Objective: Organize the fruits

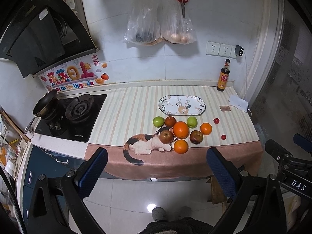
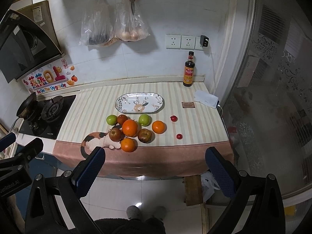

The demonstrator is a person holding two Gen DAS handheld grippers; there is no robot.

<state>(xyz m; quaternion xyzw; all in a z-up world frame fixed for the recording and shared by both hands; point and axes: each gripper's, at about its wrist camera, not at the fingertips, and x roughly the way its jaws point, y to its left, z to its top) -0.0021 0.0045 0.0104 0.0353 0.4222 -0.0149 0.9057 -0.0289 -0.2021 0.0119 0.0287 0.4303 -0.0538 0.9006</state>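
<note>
Kitchen counter with a striped cloth [image 1: 126, 115] hanging over the front edge, white tile wall behind it, gas hob at roughly 9 o'clock. Pretty sure this is the very start: the oval ceramic plate with a deer print [image 1: 182, 105] sits bare, and all the fruit is bunched just in front of it, at its 6 o'clock.

The pile: a big orange [image 1: 181, 129] in the middle, two green apples [image 1: 158, 121] toward the plate side, dark red apples [image 1: 166, 136] on the near side, a smaller orange [image 1: 181, 146] closest to the cloth's pink border. Several of them look like they're touching. Two small red cherry tomatoes [image 1: 216, 120] sit apart at about 3 o'clock of the pile.

Both tools are held back off the counter, over the floor. The left gripper [image 1: 156, 173] has its jaws spread wide with nothing in them, same for the right gripper [image 2: 156, 172].

My guess is the plate is where everything goes. The near orange and the outer orange at 3 o'clock look easiest to grab first, since they've got open cloth around them. Round fruit near that front edge could roll off. A dark sauce bottle [image 2: 188, 69] stands well clear at the back.
</note>
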